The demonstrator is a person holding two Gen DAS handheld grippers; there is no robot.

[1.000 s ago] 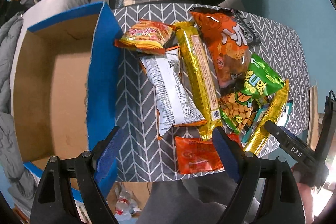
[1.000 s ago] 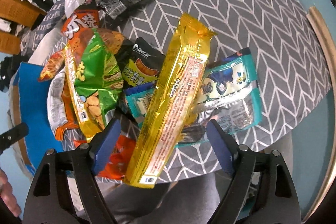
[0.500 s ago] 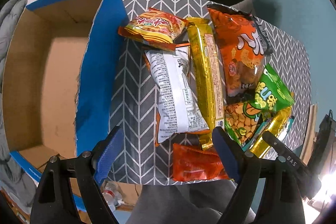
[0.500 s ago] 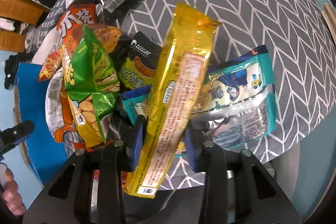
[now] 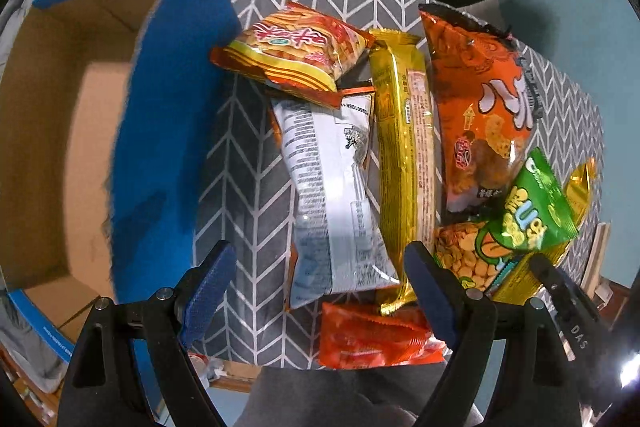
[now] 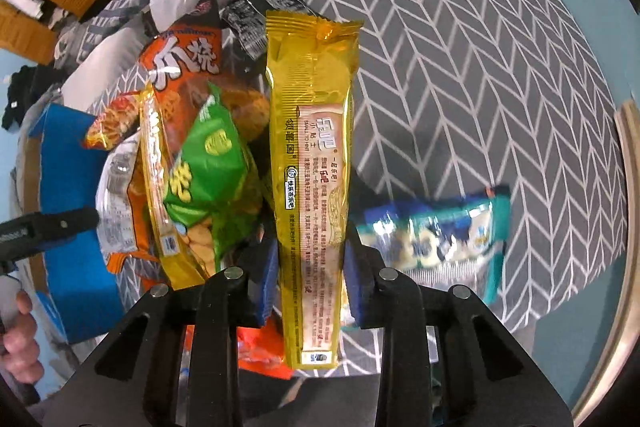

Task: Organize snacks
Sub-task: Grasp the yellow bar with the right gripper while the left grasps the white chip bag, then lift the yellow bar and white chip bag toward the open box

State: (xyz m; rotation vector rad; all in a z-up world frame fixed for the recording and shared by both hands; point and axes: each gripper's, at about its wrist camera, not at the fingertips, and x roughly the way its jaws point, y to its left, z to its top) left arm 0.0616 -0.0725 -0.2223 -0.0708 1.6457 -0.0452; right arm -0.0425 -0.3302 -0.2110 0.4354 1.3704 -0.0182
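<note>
The right gripper [image 6: 307,269] has its fingers clenched on the long gold snack pack [image 6: 310,163], raised above the counter [image 6: 480,75] pile, presumably bound for the open cardboard box [image 5: 60,147], while the left gripper [image 5: 320,291] hangs released over the white packet [image 5: 332,195].

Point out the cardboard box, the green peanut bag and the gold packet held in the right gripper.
cardboard box [image 5: 168,131], left wrist view, on its blue outer wall.
green peanut bag [image 5: 532,215], left wrist view, on the green upper half.
gold packet [image 6: 312,155], right wrist view, on the printed label panel.
</note>
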